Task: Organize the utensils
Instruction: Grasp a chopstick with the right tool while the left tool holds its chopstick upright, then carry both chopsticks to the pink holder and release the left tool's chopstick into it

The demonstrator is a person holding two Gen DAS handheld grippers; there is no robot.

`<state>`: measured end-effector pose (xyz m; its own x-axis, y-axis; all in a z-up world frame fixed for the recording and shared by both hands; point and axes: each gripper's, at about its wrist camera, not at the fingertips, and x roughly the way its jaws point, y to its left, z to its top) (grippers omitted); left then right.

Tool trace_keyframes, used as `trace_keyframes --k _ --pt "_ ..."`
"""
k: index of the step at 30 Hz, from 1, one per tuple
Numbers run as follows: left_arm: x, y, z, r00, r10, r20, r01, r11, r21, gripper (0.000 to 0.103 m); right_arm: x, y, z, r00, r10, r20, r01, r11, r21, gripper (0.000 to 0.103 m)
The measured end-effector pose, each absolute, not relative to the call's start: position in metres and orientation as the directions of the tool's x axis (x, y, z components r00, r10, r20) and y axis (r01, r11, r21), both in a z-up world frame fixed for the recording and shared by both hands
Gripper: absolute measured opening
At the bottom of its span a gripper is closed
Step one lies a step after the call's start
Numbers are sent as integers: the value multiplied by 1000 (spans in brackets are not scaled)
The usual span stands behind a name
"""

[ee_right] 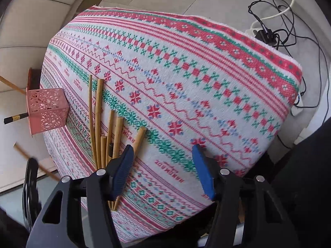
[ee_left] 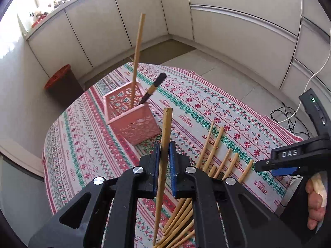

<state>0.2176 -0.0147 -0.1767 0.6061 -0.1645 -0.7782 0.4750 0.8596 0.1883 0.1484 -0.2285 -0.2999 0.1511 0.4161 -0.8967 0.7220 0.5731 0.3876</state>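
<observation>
Kitchen corner w/ pale cabinets, tiled floor, and a desk under a red-green knitted cloth. Landmark: the pink basket, a perforated holder standing on the cloth, already w/ one bamboo chopstick and one black-tipped chopstick leaning inside. Left tool is clamped on a single bamboo stick, held clear of the cloth on the near side of the basket, thick end up. Right tool has its jaws apart, nothing between them, hovering just beside the loose pile of chopsticks, which lies on the cloth near the basket. To do the step well, imo: carry the held stick over the basket rim, get its thin end inside, avoid knocking the two leaning ones, then let go. Basket looks light, so a sideways bump could tip it.
</observation>
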Motion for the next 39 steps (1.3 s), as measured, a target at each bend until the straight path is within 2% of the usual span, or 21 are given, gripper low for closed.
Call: trace_keyframes --k 5,7,8,9,12,18,23,29,33,37,39 --pt "203 11 -156 655 -177 -734 445 876 186 8 167 -200 -296 106 312 -944 733 618 286 50" --pt "199 21 -148 670 -183 -719 432 884 178 8 175 -189 -294 101 280 -955 726 635 263 36" --pt "198 25 -144 675 -185 -714 426 888 173 8 179 -185 -296 90 270 -959 722 645 250 18" --pt "197 29 -141 681 -184 -708 417 893 170 7 181 -181 -298 85 270 -959 723 646 245 15" --pt "199 44 -133 692 -187 -697 388 911 141 7 183 -175 -295 105 245 -964 731 638 242 13" --pt "198 66 -118 702 -217 -679 351 934 64 7 171 -187 -283 224 319 -921 721 581 377 8" --pt "190 81 -104 714 -241 -657 311 950 -11 7 160 -192 -221 365 288 -885 593 661 460 8" --pt "180 88 -94 723 -248 -645 276 959 -60 6 146 -192 -155 488 262 -833 413 771 485 8" --pt "185 82 -105 688 -252 -680 281 957 -71 6 138 -204 -142 509 275 -816 377 781 498 8" --pt "201 68 -131 600 -269 -753 315 945 -86 7 138 -215 -138 528 265 -807 377 779 502 8" --pt "212 59 -157 498 -298 -814 357 926 -121 21 139 -219 -139 537 266 -800 375 775 509 8"
